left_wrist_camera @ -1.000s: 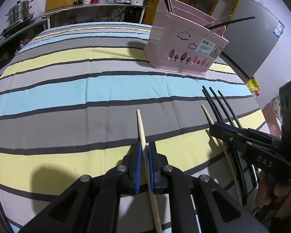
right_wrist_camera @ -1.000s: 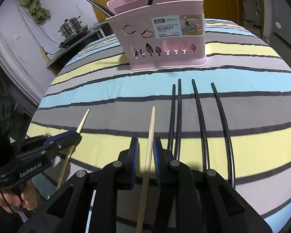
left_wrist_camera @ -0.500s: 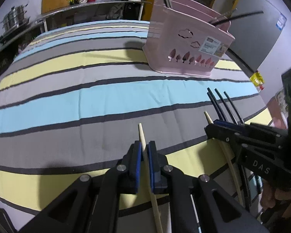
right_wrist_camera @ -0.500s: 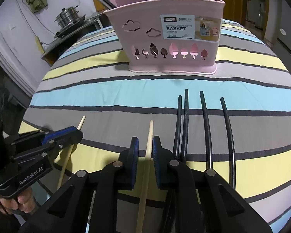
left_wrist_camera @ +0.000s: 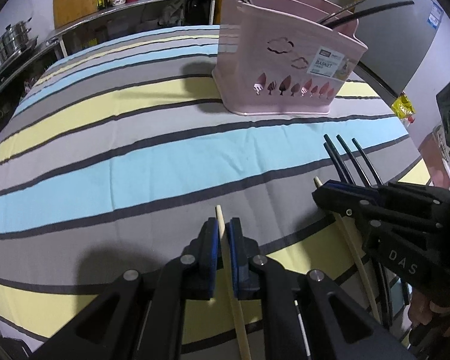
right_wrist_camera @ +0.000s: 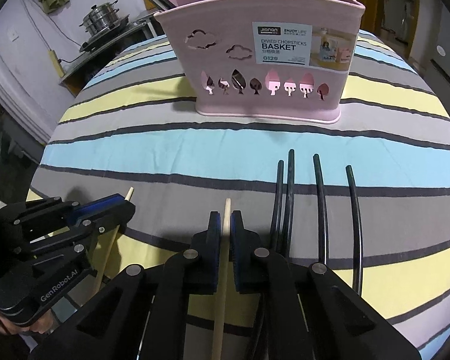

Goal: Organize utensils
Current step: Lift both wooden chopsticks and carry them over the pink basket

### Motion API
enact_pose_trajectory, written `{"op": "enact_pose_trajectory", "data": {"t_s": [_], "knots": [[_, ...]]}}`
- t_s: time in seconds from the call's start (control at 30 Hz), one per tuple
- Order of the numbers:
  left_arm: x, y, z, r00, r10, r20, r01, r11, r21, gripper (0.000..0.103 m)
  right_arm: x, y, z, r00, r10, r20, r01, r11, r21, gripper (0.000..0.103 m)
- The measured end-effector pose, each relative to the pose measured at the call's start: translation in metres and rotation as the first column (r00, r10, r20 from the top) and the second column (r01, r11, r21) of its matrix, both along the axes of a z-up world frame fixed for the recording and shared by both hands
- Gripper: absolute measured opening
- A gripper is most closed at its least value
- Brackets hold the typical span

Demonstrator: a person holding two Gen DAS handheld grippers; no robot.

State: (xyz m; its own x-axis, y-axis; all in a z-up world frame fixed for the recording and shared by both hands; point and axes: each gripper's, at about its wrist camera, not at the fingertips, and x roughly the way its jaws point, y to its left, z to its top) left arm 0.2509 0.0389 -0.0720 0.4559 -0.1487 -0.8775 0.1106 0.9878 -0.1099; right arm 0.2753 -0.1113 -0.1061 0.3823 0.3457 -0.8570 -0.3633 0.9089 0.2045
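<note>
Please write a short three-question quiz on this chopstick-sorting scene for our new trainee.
1. True or false: the left gripper and the right gripper each clamp a wooden chopstick.
2. How many black chopsticks lie loose on the striped tablecloth beside the right gripper? A) two B) four C) six
3. Fill in: the pink divided basket stands ____ on the cloth, beyond the chopstick tips.

Key: 1. True: the left pads close on one wooden chopstick, the right pads on the other wooden chopstick. 2. B. 3. upright.
</note>
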Motion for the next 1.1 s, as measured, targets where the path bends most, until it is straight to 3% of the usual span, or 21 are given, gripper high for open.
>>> {"op": "enact_pose_trajectory", "data": {"t_s": [0.13,0.4,0.77,1.1], "knots": [[0.001,-0.004,0.001,1.0,-0.003,0.002,0.003,1.0,0.022,0.007,0.0,-0.001,0.001,1.0,0.003,0.002,-0.003,1.0,0.004,0.005],[0.003,0.004,0.01,1.0,0.017,-0.003,-0.018,0.999,-0.045,0.005,-0.006,-0.01,0.011,1.0,0.001,0.005,-0.001,0.998,0.065,0.005],[-0.006,0.012,0.073,0.994,0.007,0.112,0.002,0.997,-0.079,0.005,-0.015,-0.023,0.065,0.995,-0.008,0.102,-0.005,0.992,0.123,0.005],[-0.011,0.017,0.13,0.974,0.015,0.226,0.008,0.995,-0.1,0.005,-0.025,-0.035,0.125,0.973,-0.032,0.23,-0.004,0.988,0.155,0.005]]}}
